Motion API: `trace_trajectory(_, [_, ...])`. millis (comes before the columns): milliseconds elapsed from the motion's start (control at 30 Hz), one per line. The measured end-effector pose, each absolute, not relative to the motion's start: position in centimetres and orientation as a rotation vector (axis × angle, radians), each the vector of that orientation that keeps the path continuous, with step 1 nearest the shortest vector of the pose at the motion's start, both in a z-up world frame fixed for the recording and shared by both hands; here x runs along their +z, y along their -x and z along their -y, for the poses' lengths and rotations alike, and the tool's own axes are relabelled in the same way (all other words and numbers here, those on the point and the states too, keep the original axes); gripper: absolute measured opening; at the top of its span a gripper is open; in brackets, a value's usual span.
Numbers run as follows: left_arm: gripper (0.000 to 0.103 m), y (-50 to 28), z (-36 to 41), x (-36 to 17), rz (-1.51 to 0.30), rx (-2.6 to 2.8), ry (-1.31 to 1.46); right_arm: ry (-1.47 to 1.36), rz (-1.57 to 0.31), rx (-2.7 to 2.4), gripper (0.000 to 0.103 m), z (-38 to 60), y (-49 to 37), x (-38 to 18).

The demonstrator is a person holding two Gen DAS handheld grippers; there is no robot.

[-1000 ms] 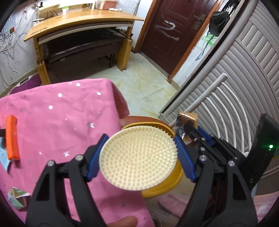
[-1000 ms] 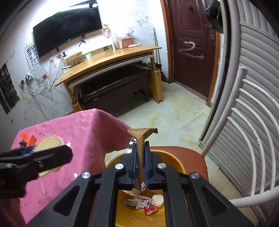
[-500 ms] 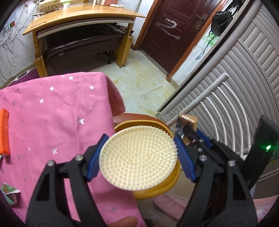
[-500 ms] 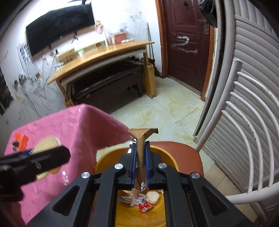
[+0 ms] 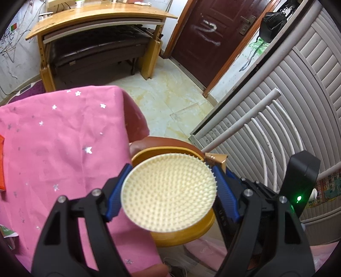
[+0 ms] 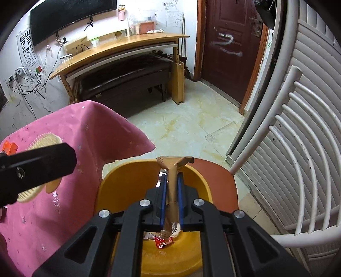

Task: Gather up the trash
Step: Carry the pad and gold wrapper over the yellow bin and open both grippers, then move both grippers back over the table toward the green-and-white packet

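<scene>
Over yellow bin (image 6: 110,187): R jaws clamp creased brown wrapper (image 6: 173,191); L jaws grip nubby disc (image 5: 169,192).

1. Wooden desk (image 6: 119,45) against the far wall, dark padded bench (image 6: 123,78) tucked under it.
2. Curved black screen (image 6: 70,15) on the wall above; eye chart (image 6: 28,45) at its left, loose cables (image 6: 32,83) below.
3. Dark red door (image 5: 210,40) with white scrawl.
4. Cream marbled floor tiles (image 6: 183,125).
5. White louvred panel (image 5: 298,102) on the right.
</scene>
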State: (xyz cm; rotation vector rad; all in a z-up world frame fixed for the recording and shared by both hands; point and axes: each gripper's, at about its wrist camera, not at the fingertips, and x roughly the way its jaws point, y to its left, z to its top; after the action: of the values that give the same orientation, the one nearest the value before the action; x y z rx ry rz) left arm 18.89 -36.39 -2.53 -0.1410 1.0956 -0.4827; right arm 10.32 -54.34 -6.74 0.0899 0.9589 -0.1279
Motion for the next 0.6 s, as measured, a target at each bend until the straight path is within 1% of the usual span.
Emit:
trace_trajectory(67, [0.079, -19.0, 36.4, -2.6, -1.096, -0.485, 0.15, -0.098, -0.959, -0.122, 0.004, 54.6, -10.3, -6.8])
trace_trajectory(100, [0.088, -19.1, 36.5, -2.5, -1.094, -0.482, 0.154, -0.11, -0.954, -0.122, 0.004, 54.8, -10.1, -6.8])
trace_trajectory(133, [0.094, -19.2, 36.5, -2.5, -1.09, -0.481, 0.159, -0.113, -0.952, -0.126, 0.004, 55.0, -10.1, -6.8])
trace_trajectory(233, [0.094, -19.2, 36.5, -2.4, -1.081, -0.48, 0.152, -0.132, -0.948, -0.124, 0.007, 55.5, -9.9, -6.7])
trace_trajectory(267, [0.094, -19.2, 36.5, -2.4, -1.082, -0.478, 0.153, -0.134, -0.948, -0.12, 0.013, 55.5, -9.9, -6.8])
trace_trajectory(300, [0.094, -19.2, 36.4, -2.5, -1.084, -0.477, 0.157, -0.134, -0.948, -0.113, 0.029, 55.5, -9.9, -6.8])
trace_trajectory(333, [0.094, -19.2, 36.3, -2.4, -1.086, -0.475, 0.16, -0.137, -0.946, -0.105, 0.041, 55.4, -10.0, -6.7])
trace_trajectory(367, [0.094, -19.1, 36.2, -2.4, -1.085, -0.472, 0.163, -0.143, -0.942, -0.093, 0.073, 55.3, -10.0, -6.7])
trace_trajectory(400, [0.094, -19.1, 36.0, -2.2, -1.081, -0.467, 0.165, -0.152, -0.935, -0.074, 0.088, 55.2, -10.0, -6.6])
trace_trajectory(600, [0.094, -18.7, 34.4, -1.6, -1.059, -0.452, 0.176, -0.167, -0.901, -0.049, 0.089, 54.7, -9.7, -5.6])
